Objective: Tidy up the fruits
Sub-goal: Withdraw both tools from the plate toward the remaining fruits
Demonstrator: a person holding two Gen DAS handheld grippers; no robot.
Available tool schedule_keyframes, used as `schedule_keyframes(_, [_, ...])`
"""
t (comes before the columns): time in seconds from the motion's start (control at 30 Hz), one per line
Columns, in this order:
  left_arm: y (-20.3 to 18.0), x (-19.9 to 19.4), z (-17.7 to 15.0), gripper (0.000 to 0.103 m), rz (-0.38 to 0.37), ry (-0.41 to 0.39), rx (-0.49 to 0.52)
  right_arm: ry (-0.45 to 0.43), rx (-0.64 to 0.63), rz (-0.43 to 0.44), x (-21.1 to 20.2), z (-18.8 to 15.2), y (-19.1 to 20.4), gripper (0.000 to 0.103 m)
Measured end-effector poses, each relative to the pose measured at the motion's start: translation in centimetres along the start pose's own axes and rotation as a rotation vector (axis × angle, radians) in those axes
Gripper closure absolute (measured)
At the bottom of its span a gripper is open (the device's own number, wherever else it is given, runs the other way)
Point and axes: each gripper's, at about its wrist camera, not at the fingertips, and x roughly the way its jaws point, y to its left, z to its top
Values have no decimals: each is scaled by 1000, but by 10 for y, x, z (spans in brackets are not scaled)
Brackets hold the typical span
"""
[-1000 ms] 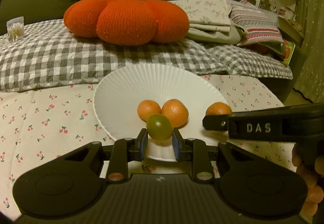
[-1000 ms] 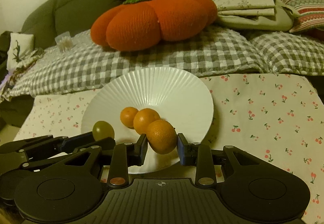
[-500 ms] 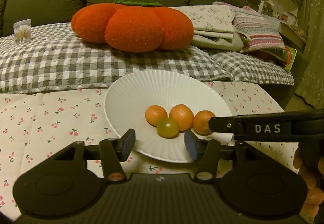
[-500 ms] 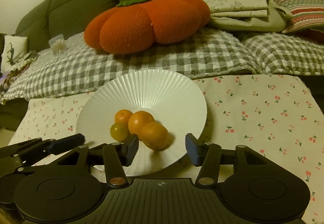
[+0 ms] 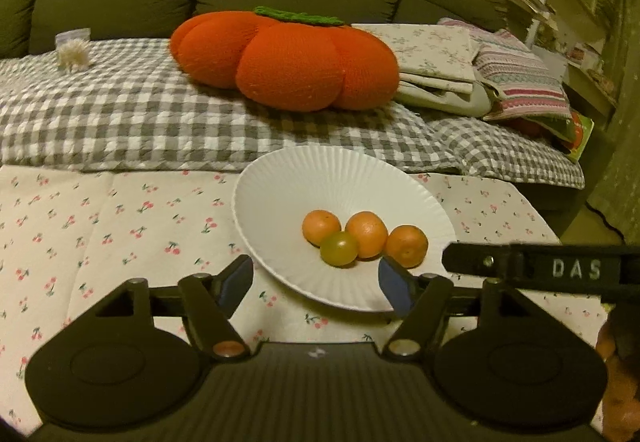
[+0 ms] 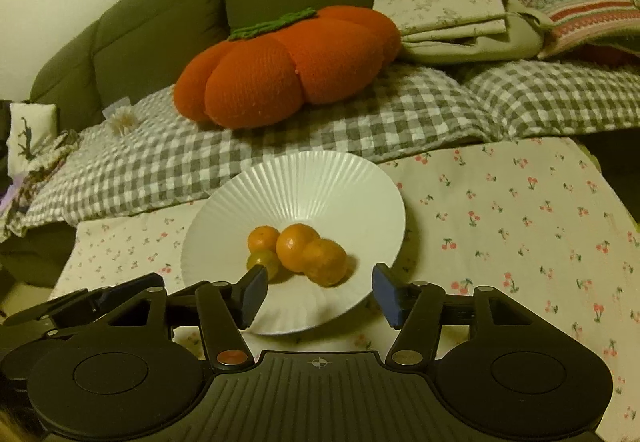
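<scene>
In the left wrist view, the left gripper (image 5: 316, 280) fills the lower frame with its fingers spread wide and nothing between them, hanging just short of the near rim of the white plate (image 5: 280, 178) at centre. The fruit sits together in the plate's dip, which likely keeps it from rolling off: an orange (image 5: 321, 227), touching it a green fruit (image 5: 339, 248), then a second orange (image 5: 367, 233) and a third (image 5: 406, 245). At centre right, the other tool's arm carries the letters "DAS" (image 5: 576, 268). In the right wrist view, the right gripper (image 6: 320, 296) is likewise spread and empty over the plate's near edge. With four fruits gathered, this placement looks finished.
</scene>
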Motion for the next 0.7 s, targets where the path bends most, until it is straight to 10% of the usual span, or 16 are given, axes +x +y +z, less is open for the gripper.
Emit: schedule_keyframes(0.7, [19,-51,-10,16,107,54,-81,-3,-27,45,-45,-15,25,20])
